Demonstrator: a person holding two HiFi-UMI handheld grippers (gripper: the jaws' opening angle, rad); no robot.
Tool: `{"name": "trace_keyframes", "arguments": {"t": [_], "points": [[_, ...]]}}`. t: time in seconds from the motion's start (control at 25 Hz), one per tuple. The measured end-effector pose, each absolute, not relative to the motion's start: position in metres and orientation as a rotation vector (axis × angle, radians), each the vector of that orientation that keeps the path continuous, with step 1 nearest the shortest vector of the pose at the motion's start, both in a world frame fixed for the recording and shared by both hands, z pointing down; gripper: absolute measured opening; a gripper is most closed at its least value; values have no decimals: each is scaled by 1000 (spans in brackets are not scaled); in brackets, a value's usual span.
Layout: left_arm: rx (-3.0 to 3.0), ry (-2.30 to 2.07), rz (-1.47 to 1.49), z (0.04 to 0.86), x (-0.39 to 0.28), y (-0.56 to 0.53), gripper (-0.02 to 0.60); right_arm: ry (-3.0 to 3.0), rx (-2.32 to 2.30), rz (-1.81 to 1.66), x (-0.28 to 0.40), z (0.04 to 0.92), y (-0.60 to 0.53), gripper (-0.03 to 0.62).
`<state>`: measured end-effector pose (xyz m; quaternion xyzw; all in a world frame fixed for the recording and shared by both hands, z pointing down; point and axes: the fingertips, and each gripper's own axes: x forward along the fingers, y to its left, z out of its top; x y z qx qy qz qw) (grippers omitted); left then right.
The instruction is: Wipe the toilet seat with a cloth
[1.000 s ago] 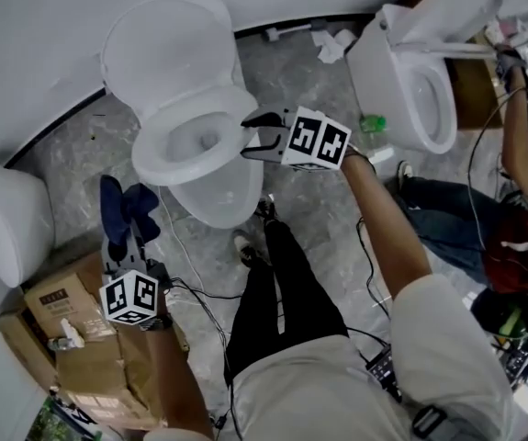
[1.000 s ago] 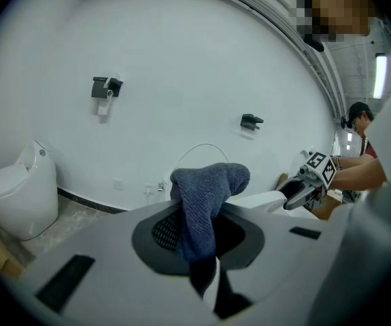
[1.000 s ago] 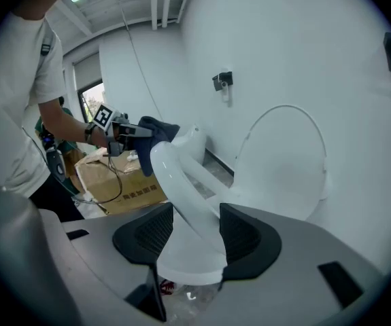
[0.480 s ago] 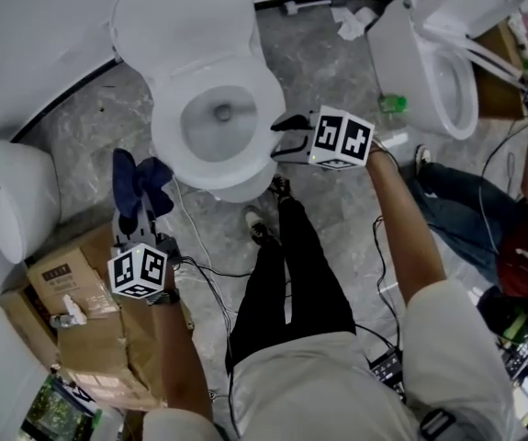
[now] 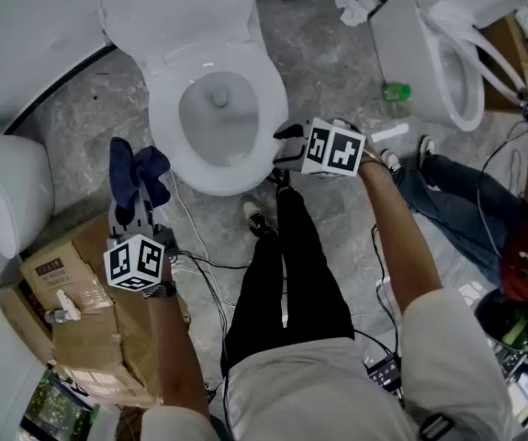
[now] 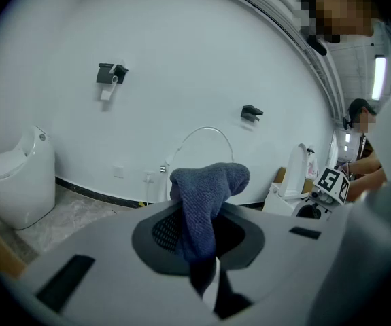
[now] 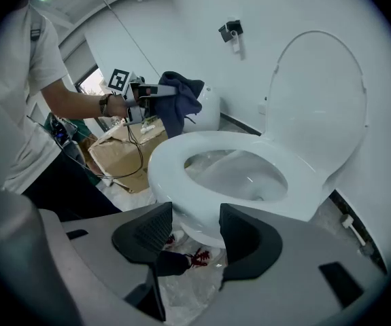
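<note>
Floor [image 5: 337, 72], toilet seat [image 5: 164, 127], illegible box label [image 5: 50, 269]

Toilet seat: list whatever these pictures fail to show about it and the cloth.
- Left gripper view: the cloth, held in the left gripper, hides the seat; only the lid shows above it.
- Right gripper view: the open right gripper covers much of the bowl under the seat. A red item on the floor is too blurred to name.
- Head view: any stains on the seat are too small to tell.
</note>
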<state>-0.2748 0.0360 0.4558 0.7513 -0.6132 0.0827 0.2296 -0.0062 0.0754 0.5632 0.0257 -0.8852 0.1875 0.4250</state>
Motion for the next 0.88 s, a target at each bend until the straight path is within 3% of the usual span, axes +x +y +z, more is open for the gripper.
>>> {"name": "trace_keyframes", "arguments": {"t": [0.88], "points": [[2033, -1638, 254, 565, -260, 9, 41, -2089, 190, 645, -3, 712, 125, 221]]}}
